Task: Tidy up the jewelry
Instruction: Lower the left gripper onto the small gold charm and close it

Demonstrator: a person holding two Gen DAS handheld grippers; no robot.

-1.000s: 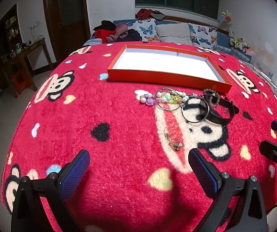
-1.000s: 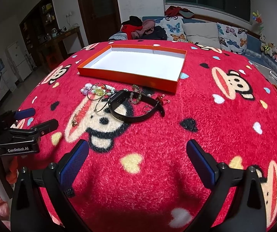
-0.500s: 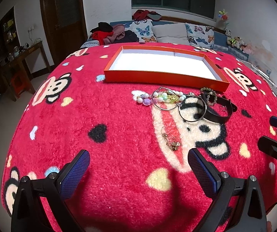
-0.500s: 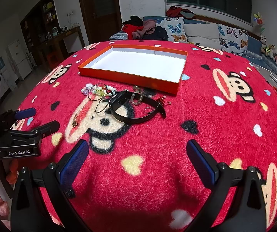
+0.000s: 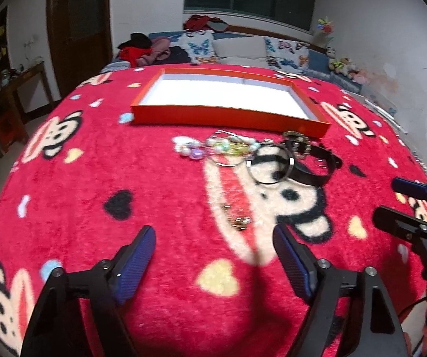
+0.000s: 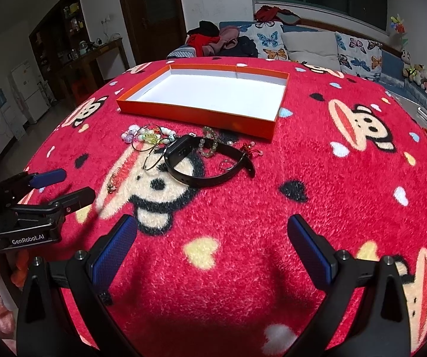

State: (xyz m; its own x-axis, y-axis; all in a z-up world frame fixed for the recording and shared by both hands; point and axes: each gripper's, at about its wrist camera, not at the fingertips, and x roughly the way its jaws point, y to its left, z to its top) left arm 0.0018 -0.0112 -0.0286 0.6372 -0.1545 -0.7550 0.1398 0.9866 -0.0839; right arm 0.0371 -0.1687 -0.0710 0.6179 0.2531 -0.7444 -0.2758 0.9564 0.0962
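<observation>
The left wrist view is blurred, so the small gold chain (image 5: 237, 218) on the red cartoon-monkey blanket (image 5: 159, 184) is hard to make out; it is seen more clearly in the right wrist view (image 6: 112, 182). The person's hand is cut off at the lower left edge of the right wrist view, and only the two fingers of the right gripper (image 5: 397, 205) are visible at the right edge of the left wrist view. An orange tray with a white interior (image 6: 195, 113) is placed at the far side of the blanket, with nothing seen inside it. Just in front of its near wall the jewelry is clustered: a pastel bead bracelet (image 6: 148, 135), two thin metal hoops (image 6: 153, 156), a black watch band (image 6: 210, 165) and a pale bead bracelet (image 6: 209, 142) overlapping it. Bare blanket is left between this cluster and both tools. The left gripper (image 5: 214, 248) is held wide apart, holding nothing, with the gold chain just beyond its fingertips. The right gripper (image 6: 212, 242) is likewise spread wide and unloaded, well short of the watch band.
</observation>
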